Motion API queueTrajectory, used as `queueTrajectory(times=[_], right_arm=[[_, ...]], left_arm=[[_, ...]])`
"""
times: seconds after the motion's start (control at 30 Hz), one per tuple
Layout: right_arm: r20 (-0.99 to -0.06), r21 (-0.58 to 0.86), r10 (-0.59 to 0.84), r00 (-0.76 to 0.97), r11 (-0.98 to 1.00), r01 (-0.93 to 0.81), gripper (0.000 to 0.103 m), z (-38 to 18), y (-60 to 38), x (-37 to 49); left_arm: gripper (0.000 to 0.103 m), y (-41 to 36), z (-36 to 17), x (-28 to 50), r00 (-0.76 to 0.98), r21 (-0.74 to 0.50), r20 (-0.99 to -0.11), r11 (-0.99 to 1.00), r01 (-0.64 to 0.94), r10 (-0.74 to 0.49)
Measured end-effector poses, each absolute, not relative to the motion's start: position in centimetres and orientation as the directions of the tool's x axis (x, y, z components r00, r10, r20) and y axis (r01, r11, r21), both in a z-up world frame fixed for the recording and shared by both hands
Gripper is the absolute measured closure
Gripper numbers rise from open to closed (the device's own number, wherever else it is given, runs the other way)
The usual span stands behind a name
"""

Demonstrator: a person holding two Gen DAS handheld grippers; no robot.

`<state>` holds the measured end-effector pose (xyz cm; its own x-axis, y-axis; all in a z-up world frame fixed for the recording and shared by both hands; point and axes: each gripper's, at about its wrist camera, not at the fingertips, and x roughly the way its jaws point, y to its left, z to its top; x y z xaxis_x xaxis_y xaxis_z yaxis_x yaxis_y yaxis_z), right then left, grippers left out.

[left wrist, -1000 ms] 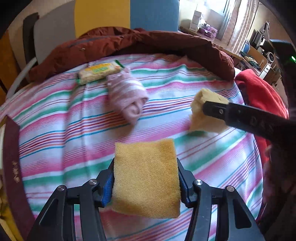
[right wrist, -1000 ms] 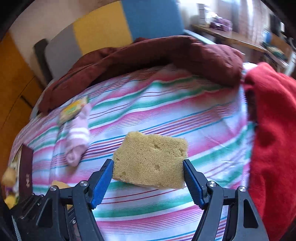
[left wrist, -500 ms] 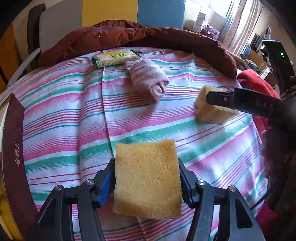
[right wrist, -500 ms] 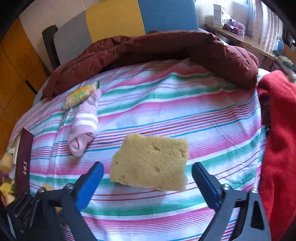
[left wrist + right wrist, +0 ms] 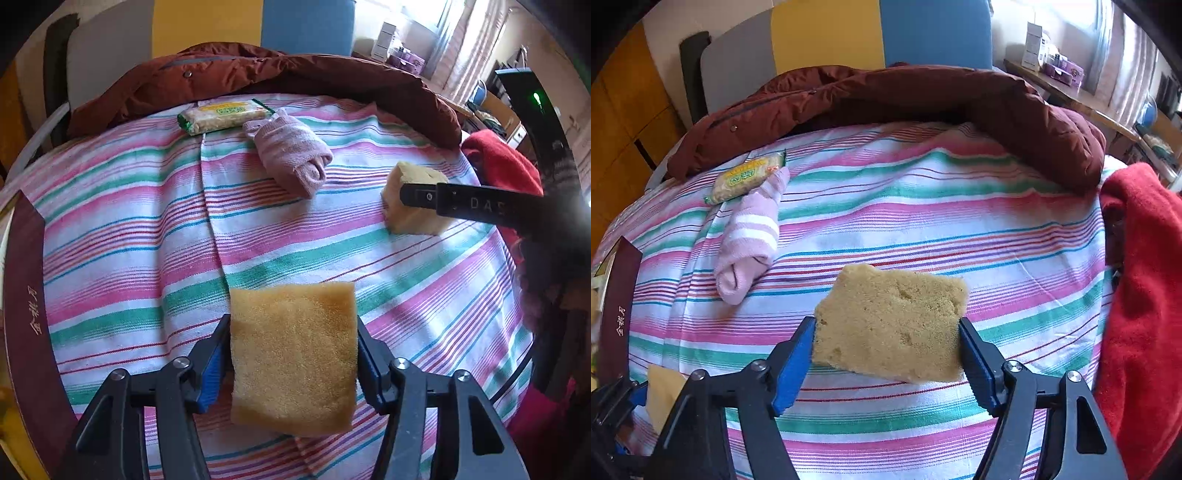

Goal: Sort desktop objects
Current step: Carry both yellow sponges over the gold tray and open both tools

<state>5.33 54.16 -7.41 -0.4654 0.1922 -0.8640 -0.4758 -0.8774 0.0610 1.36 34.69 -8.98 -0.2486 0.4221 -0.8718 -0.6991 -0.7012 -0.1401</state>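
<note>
The right hand-held gripper (image 5: 886, 345), jaws spread half a second ago, clamps the pale sponge (image 5: 892, 325) again near the bed's (image 5: 923, 229) right edge, while the left hand-held gripper (image 5: 293, 350) still grips its orange sponge (image 5: 293, 354), so neither is sorted yet.

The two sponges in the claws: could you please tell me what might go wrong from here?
1. The right claw pinches only the near end of the thick sponge; being soft, it may pivot or slip out on lifting.
2. The flat sponge juts past the left claw and could drag on the striped cloth.
3. Both claws work close together, so they might collide.
</note>
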Motion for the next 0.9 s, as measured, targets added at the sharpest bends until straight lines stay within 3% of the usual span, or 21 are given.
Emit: queueTrajectory(times=[0.43, 0.9], right_arm=[[-0.821, 0.085, 0.175, -0.543, -0.904, -0.42, 0.029, -6.0, 52.8, 5.2], [-0.817, 0.059, 0.178, -0.549, -0.92, -0.386, 0.029, -5.9, 50.9, 5.1]], left_arm=[[0.045, 31.0, -4.7, 4.0, -0.442, -0.01, -0.793, -0.735, -0.678, 0.418], [0.045, 23.3, 0.2, 3.5, -0.576, 0.013, -0.724, -0.827, -0.562, 0.379]])
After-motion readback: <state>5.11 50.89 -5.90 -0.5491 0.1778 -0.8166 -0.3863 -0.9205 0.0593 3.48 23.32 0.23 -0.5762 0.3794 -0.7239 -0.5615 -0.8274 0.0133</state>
